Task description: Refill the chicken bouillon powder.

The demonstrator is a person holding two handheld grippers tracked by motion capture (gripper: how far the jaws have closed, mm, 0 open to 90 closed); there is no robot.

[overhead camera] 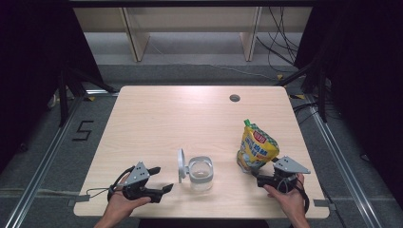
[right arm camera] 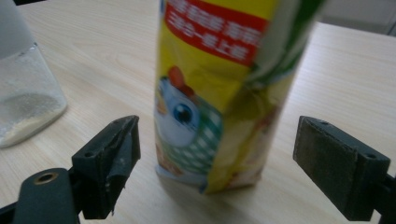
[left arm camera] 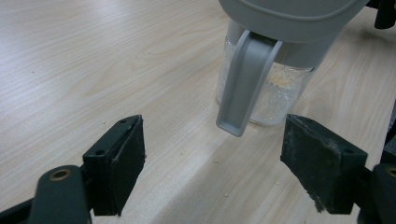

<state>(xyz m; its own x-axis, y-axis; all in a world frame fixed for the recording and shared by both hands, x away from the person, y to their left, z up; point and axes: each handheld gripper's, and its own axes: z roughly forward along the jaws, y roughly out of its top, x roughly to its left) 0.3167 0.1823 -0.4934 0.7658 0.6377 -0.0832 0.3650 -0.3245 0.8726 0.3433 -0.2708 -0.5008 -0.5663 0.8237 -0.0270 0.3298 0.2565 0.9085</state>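
Listing first our right gripper [overhead camera: 263, 179]: jaws spread wide, gripping nothing, the yellow snack bag [overhead camera: 255, 147] standing upright just beyond them near the table's [overhead camera: 157, 118] right front. Our left gripper [overhead camera: 160, 179] likewise stands open and empty, just left of the clear jar [overhead camera: 200, 173] with its grey lid [overhead camera: 181, 165] flipped up. Our left gripper view adds pale crumbs inside the jar [left arm camera: 271, 88] and the lid's hanging latch [left arm camera: 243, 84]; our right gripper view adds the cartoon face printed on the bag [right arm camera: 224, 93].
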